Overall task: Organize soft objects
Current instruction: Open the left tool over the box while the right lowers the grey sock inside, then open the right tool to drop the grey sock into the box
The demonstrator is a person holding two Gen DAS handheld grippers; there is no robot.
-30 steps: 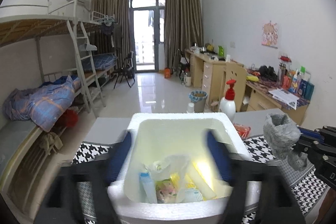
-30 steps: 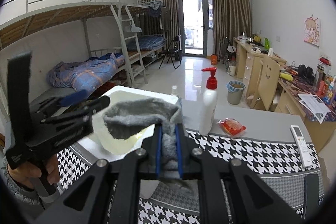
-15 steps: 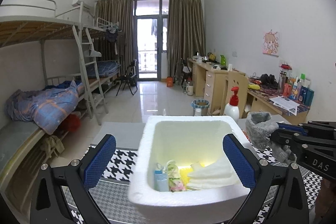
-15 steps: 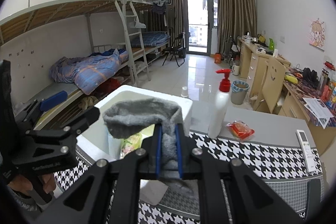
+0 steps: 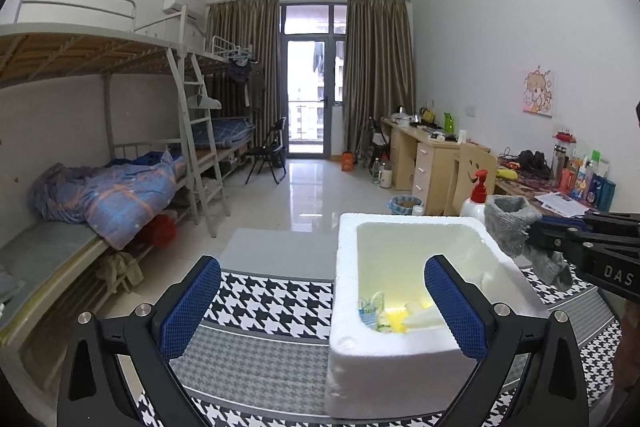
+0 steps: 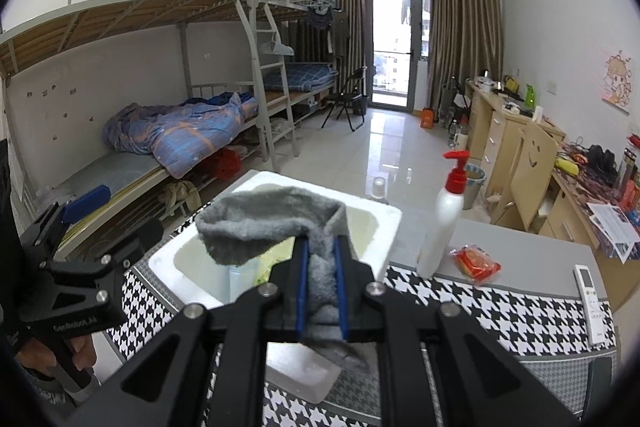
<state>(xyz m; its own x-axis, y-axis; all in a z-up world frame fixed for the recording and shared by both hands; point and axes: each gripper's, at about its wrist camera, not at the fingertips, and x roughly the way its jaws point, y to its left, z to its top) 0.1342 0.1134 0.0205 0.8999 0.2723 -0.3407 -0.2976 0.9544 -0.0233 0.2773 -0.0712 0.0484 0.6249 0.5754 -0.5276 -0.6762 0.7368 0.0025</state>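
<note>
Two handheld grippers work over a white foam box (image 6: 276, 227) on a checked tablecloth (image 6: 500, 311). In the right wrist view, the right gripper (image 6: 320, 291) at lower centre is clamped on a grey sock (image 6: 272, 223), whose open cuff flops forward and upward from the fingertips, hanging over the box's opening just beyond them. The left gripper (image 5: 324, 307), at the bottom of its own view, has just spread wide with nothing between its blue pads (image 5: 188, 307); the box sits to its right. The right hand is plainly the one nearer to dropping the sock in.
</note>
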